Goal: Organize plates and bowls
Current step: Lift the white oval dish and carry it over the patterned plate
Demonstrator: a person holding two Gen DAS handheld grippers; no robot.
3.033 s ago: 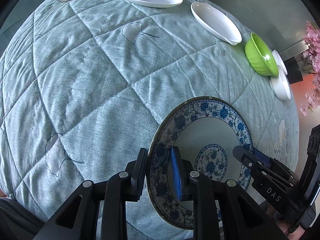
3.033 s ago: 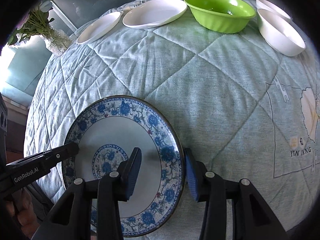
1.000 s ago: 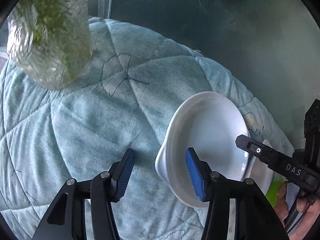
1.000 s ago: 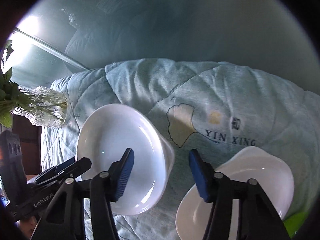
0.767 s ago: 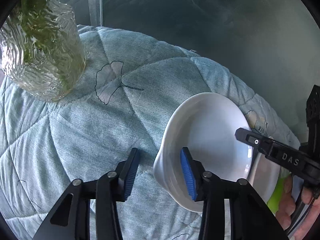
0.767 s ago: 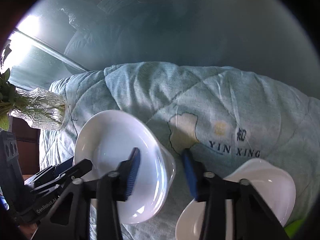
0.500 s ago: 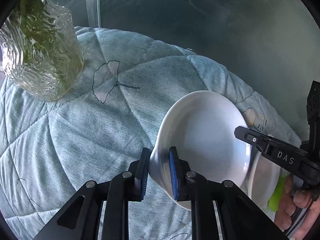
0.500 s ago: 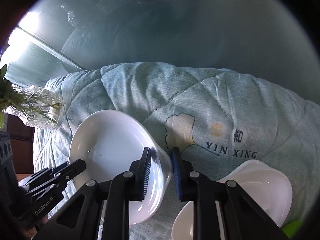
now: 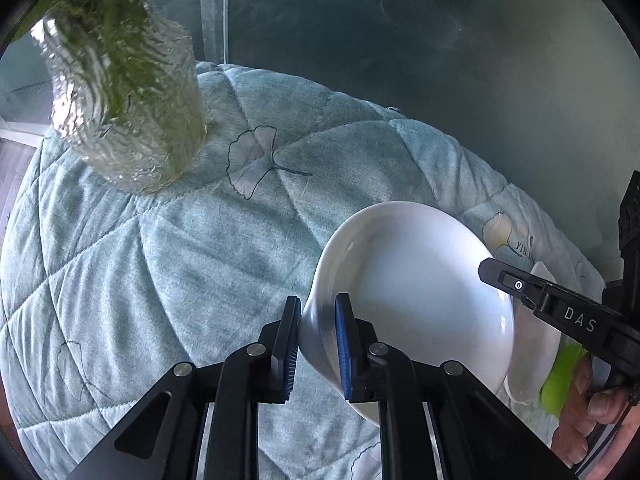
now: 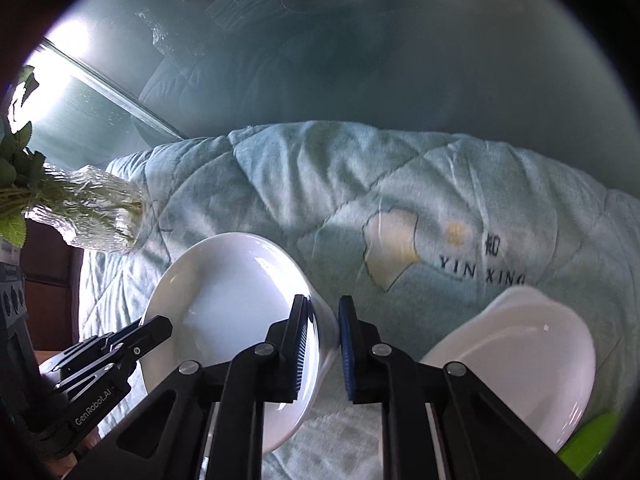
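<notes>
**White dish gripped at both ends**

The white dish (image 9: 416,292) sits tilted between the two grippers, above the quilted blue cloth (image 9: 160,264). The left gripper (image 9: 318,344) pinches the dish's near-left rim; its blue pads press both faces of the wall. The right gripper (image 10: 323,344) does the same on the opposite rim, seen in the right wrist view where the dish (image 10: 224,300) lies ahead and to the left of its fingers. A second ago both sets of jaws stood wide apart, straddling the rims; now they are clenched on the porcelain, still closing the last little bit.

That likely means the pick-up is secured and the dish is ready to be lifted and carried to a stack. A second white dish (image 10: 516,344) lies just right of the right gripper, with a green bowl (image 10: 592,452) at the edge beyond it. A glass vase (image 9: 124,92) of greenery stands well ahead and left of the left gripper.
</notes>
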